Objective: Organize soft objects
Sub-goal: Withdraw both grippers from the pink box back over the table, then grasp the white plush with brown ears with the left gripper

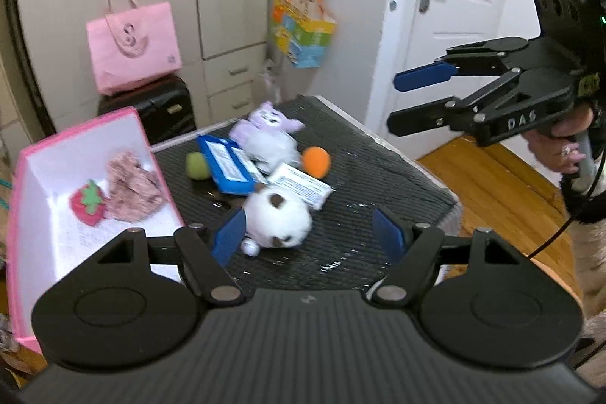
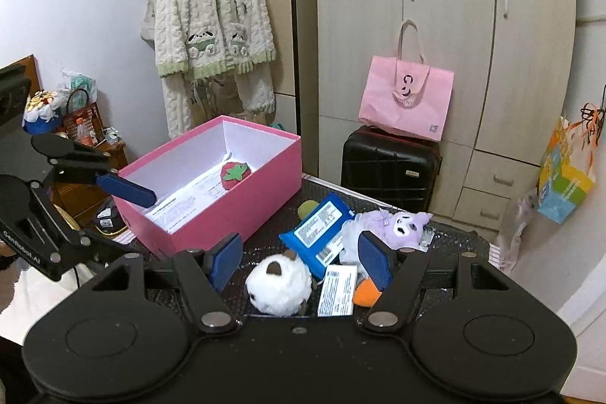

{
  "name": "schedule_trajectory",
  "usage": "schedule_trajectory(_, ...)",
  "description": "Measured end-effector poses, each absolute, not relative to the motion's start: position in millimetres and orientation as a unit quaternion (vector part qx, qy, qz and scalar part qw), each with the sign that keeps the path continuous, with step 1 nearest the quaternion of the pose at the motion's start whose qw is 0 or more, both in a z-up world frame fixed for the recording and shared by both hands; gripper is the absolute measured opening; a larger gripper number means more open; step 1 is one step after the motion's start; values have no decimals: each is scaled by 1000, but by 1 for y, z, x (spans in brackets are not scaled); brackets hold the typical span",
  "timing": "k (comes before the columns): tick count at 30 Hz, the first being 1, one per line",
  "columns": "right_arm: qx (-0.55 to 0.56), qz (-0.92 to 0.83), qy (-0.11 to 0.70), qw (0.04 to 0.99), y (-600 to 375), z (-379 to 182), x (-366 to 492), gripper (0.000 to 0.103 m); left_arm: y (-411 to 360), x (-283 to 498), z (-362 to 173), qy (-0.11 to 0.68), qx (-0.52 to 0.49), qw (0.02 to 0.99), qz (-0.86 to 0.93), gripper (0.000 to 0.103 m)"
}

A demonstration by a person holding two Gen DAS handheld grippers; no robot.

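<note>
Both grippers, left gripper (image 1: pixel 306 237) and right gripper (image 2: pixel 299 260), have fingers spread and empty. Step: reaching. Next: pinch the white plush (image 1: pixel 276 218) ahead, then move it to the pink box (image 2: pixel 212 211).

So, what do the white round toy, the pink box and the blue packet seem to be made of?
White round toy: plush fabric, probably; its surface looks fuzzy and matte, with brown patches.
Pink box: likely stiff cardboard; flat straight walls, matte pink outside, white inside.
Blue packet: apparently thin plastic film, slightly glossy, with a printed white label; possibly a wipes pack.
</note>
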State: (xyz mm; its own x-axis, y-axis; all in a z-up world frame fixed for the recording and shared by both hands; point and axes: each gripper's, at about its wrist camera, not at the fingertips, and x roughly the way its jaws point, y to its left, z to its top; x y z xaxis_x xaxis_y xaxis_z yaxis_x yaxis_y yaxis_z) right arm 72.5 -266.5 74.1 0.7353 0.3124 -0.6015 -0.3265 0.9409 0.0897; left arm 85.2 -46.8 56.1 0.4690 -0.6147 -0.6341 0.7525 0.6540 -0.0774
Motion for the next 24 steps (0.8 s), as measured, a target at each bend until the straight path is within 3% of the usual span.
schedule_trajectory(8,-36,193,316,928,-262,22,65,73,-57,100,21,341,69,844,-409,72)
schedule_trajectory(19,-58,220,322,919,-229,-54,82,73,-82,134,-14,306,58,889,-335,71)
schedule_trajectory(24,-61,216,312,923,-217,-71,92,73,-99,135,-23,288,94,898,-320,65)
